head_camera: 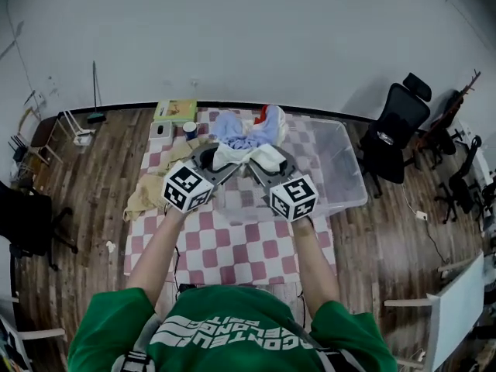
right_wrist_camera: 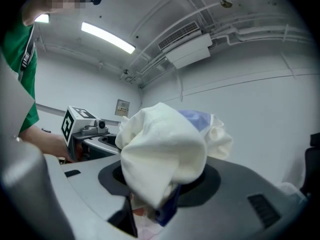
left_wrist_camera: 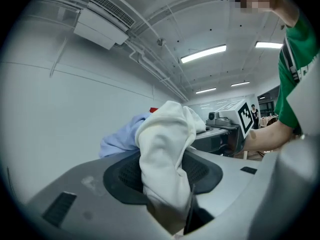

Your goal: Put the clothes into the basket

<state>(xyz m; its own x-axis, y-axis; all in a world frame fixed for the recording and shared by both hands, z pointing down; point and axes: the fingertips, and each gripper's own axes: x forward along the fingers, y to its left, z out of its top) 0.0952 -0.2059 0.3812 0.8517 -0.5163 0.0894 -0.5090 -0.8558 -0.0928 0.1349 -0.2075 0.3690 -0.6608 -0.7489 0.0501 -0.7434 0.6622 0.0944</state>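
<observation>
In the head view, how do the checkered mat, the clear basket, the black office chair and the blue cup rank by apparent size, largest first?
1. checkered mat
2. clear basket
3. black office chair
4. blue cup

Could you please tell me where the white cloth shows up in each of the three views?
Head view: the white cloth is at centre, held between the left gripper and the right gripper.
Left gripper view: the cloth is at lower centre, pinched in the jaws.
Right gripper view: the cloth is at lower centre, bunched in the jaws.
Shared landmark: the light blue cloth just behind it.
</observation>
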